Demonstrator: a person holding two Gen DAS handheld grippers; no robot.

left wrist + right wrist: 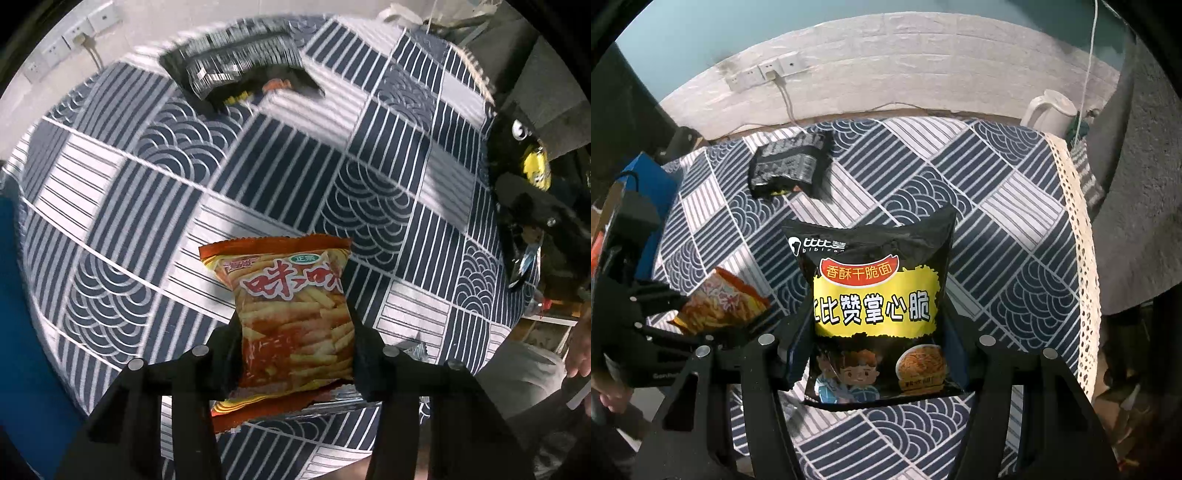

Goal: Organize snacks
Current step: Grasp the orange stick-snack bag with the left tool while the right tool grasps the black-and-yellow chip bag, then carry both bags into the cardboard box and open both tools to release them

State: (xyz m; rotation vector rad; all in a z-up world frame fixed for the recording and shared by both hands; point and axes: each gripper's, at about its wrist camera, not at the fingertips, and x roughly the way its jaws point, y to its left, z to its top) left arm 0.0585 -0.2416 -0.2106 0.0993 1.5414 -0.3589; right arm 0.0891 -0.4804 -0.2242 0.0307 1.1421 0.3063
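An orange bag of fry-shaped snacks (291,314) stands between the black fingers of my left gripper (295,326), which is shut on its lower half and points down at the patterned tablecloth (147,184). In the right wrist view that same left gripper (716,310) shows at the left with the orange bag (720,301) in it. My right gripper (877,314) is shut on a black and yellow noodle-snack bag (879,295), held upright above the cloth. A third, black snack bag (790,166) lies near the table's far edge, also in the left wrist view as the black bag (236,70).
A blue box (646,177) sits at the table's left side. A white kettle (1049,110) stands at the far right corner by the cloth's lace edge (1078,221). Wall sockets (764,74) with a cable are behind. A silver wrapper (413,350) peeks out by the left gripper.
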